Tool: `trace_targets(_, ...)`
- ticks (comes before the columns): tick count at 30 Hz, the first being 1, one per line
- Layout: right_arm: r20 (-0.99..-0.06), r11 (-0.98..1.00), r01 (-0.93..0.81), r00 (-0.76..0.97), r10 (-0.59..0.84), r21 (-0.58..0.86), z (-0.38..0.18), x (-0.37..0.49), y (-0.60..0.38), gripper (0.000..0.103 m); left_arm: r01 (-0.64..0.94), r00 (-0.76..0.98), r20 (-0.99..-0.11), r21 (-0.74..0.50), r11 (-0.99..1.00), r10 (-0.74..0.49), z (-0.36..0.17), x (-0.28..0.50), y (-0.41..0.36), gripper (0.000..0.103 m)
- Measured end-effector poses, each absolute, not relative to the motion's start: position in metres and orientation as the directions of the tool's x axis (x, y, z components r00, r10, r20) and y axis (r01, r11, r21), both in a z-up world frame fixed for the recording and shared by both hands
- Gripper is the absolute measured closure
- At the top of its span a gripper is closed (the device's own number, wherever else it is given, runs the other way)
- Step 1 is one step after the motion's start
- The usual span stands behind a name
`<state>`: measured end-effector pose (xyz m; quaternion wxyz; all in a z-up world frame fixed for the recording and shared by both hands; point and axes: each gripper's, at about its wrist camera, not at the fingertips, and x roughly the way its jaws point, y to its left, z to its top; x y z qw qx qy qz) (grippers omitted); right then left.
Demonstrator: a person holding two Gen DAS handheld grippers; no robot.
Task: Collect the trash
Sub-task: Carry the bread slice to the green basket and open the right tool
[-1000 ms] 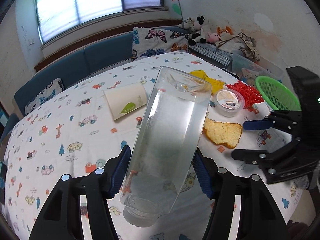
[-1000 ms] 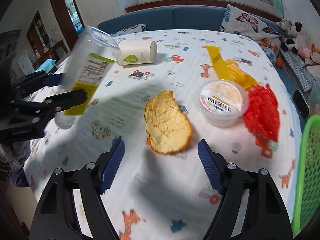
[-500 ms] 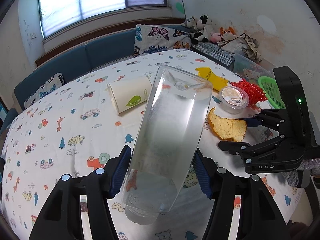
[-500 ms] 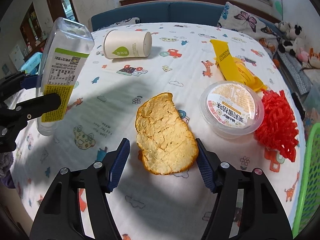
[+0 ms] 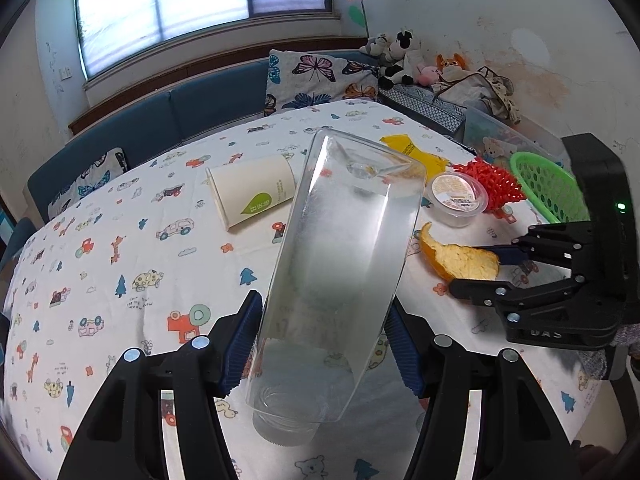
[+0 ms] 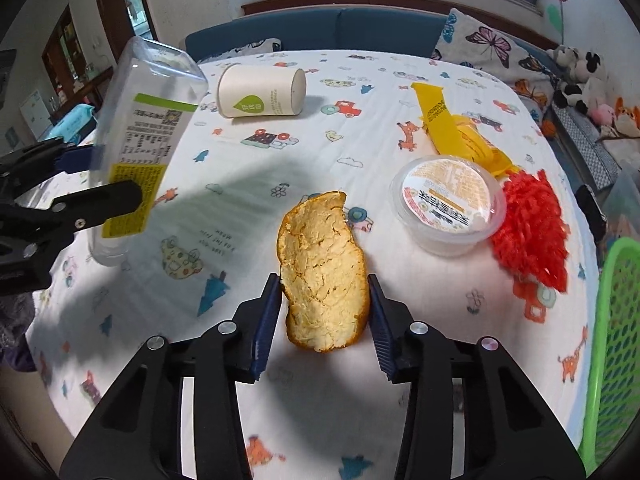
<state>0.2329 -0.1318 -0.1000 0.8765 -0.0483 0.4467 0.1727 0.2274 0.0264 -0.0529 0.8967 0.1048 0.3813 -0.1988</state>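
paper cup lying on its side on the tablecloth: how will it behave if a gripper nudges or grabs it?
The white paper cup with a green leaf logo lies on its side, so a nudge would probably roll it, likely in a curve given its taper. It looks empty and thin-walled: probably light, and liable to crush under a firm pinch.

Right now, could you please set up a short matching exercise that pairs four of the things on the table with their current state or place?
Things:
1. clear bottle
2. orange peel
3. paper cup
4. lidded plastic tub

States:
A. lying on its side on the tablecloth
B. standing next to the red mesh
C. gripped by the left hand-held gripper
D. pinched by the right hand-held gripper

Pairs: 1-C, 2-D, 3-A, 4-B
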Motion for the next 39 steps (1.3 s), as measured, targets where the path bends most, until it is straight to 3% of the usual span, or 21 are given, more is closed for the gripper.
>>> trace_targets(18, -0.744, 0.958, -0.251, 0.612, 0.269, 0.139, -0.060, 0.168, -0.211, 0.060, 0.511, 0.621, -0.708, 0.042, 0.858, -0.335, -0.036, 0.203, -0.023, 0.045)
trace_targets(39, -0.767, 0.984, 0.160, 0.640, -0.040, 0.082, -0.071, 0.143, -0.421, 0.058, 0.653, 0.548, -0.703, 0.021, 0.757, -0.453, -0.014, 0.192, -0.155, 0.046)
